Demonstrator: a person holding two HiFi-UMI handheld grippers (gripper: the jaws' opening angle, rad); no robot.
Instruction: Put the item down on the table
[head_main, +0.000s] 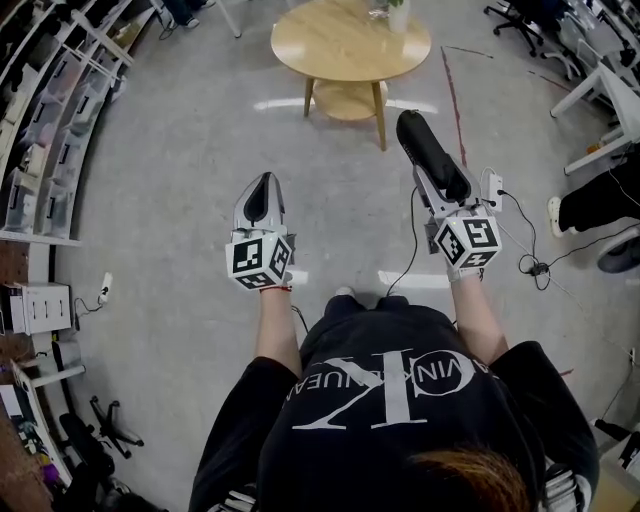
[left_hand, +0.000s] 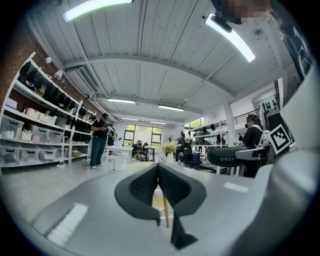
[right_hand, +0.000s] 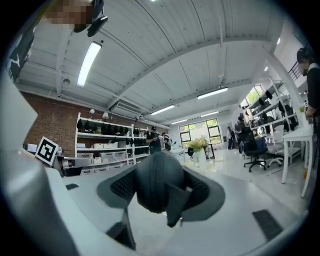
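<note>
White capitals "SHERY" stand on the side of the dark oblong item (left_hand: 227, 156), right of centre in the left gripper view. In the head view, the black T-shirt (head_main: 400, 440) at the bottom of the frame carries a large white "CK" monogram seen upside down, crossed by a line of smaller letters only partly legible ("VIN"). Coded black-and-white squares without letters cover the first marker cube (head_main: 260, 262), left of centre, and the second marker cube (head_main: 467, 241), right of centre.
</note>
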